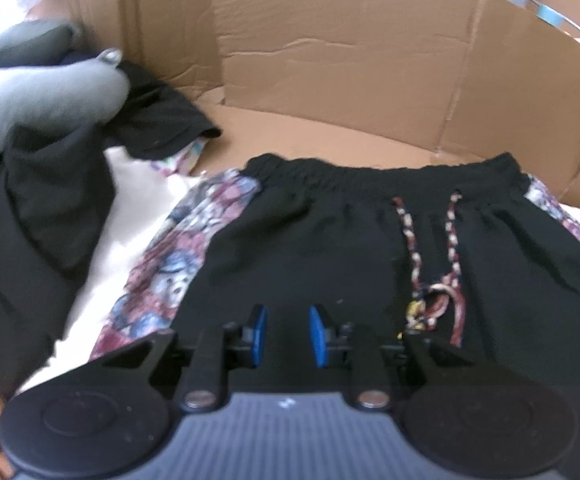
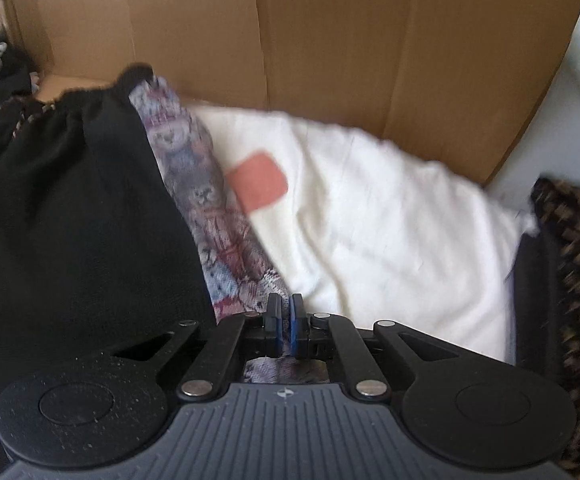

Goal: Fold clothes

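Black shorts (image 1: 309, 248) with an elastic waistband, a braided drawstring (image 1: 429, 264) and teddy-bear patterned side panels (image 1: 170, 264) lie flat on a white cloth. My left gripper (image 1: 288, 334) hovers over the lower middle of the shorts, its blue pads apart and nothing between them. In the right wrist view the same shorts (image 2: 70, 208) fill the left side. My right gripper (image 2: 285, 320) is shut on the patterned side panel (image 2: 210, 208) at the shorts' right edge, with fabric showing between and under the pads.
Cardboard walls (image 1: 369, 60) stand behind the work area. A grey cushion (image 1: 42, 88) and a black garment (image 1: 50, 200) pile up at the left. The white cloth (image 2: 389, 220) carries a pink patch (image 2: 258, 186). A brown patterned fabric (image 2: 577, 280) lies at the far right.
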Demonstrator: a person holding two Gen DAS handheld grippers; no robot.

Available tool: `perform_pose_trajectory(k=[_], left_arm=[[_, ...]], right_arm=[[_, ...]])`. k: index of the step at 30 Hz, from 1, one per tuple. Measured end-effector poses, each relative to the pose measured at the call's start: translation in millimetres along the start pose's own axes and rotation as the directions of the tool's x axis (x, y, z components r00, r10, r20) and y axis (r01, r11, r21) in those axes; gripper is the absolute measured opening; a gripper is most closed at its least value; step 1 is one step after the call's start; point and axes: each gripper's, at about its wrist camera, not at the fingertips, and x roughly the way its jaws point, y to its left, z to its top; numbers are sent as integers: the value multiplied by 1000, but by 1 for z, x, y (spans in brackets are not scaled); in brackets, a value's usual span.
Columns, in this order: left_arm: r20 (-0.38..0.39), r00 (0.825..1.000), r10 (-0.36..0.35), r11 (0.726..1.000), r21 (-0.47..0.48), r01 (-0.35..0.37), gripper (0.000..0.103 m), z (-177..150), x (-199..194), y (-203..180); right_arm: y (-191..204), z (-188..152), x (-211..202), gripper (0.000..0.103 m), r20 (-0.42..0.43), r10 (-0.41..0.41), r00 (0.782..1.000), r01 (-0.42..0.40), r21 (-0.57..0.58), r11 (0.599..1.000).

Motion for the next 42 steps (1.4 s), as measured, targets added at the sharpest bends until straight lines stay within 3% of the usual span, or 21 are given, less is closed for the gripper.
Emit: perform_pose_trajectory(k=[4,6,14,27,35,37,38,42], left_arm=[[23,999,-29,999,20,28,26,8,-3,-14],[30,999,-37,999,30,36,27,11,-2,-20],[30,999,-41,999,34,40,27,11,-3,-22],[-16,999,32,999,2,-32,30,-2,5,20],[-52,994,92,994,-60,-95,30,-9,9,58],[-59,993,100,993,-64,-104,30,-12,10,63],[-60,993,101,992,-63,-105,30,-14,10,64],[-65,992,107,992,-59,-111,30,-19,11,68]], right_arm=[[-17,12,-12,7,73,69,995,-78,137,987],[-20,21,-12,17,96,91,991,-105,154,982],[-9,45,19,22,95,145,985,-158,144,977],[14,57,35,23,77,166,983,-171,63,983],[27,60,45,22,61,201,978,-201,-11,980],[28,61,45,16,60,202,978,-200,-34,979],[29,62,45,4,59,199,978,-196,-51,979],[32,66,40,3,67,153,986,-147,-85,985]])
